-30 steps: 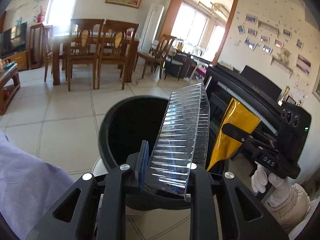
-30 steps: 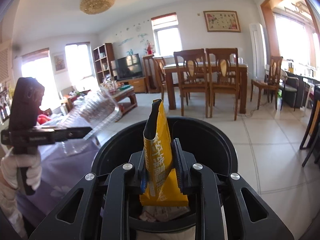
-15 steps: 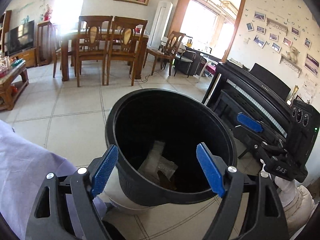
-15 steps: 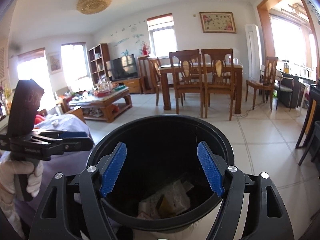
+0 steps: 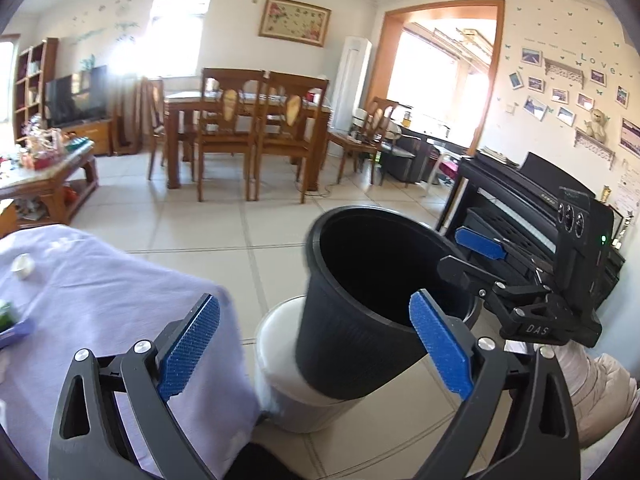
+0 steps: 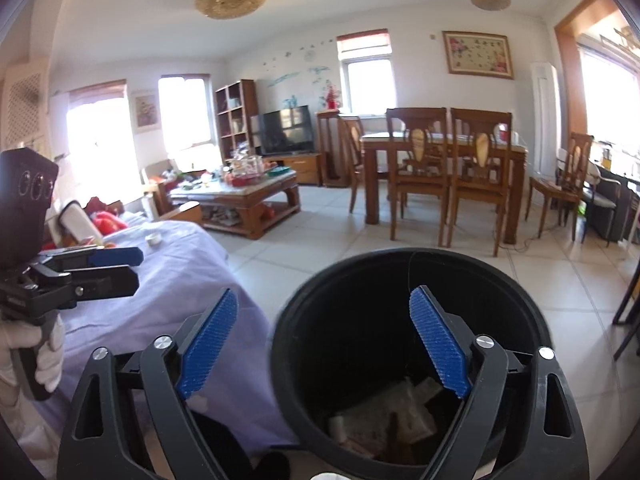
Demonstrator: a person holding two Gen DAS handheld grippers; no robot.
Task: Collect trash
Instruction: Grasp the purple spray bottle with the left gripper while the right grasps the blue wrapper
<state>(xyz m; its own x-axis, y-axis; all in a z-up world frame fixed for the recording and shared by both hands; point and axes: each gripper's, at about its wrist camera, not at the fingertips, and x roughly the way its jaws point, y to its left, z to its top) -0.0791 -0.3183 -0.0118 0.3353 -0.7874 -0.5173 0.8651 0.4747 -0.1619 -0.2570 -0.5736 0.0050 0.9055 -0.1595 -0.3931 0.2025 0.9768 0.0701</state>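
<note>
Each camera rides its own claw, looking forward and slightly down past the blue fingers. Both sit close to the black bin [image 5: 372, 308], the right one peering into it [image 6: 404, 344]. Each catches the other claw, the purple cloth [image 5: 100, 304] and the dining table [image 6: 440, 148].

Bright daylight, windows [image 6: 100, 128] blown out w/ glare, fisheye warp + dark vignette at edges, slight motion blur
</note>
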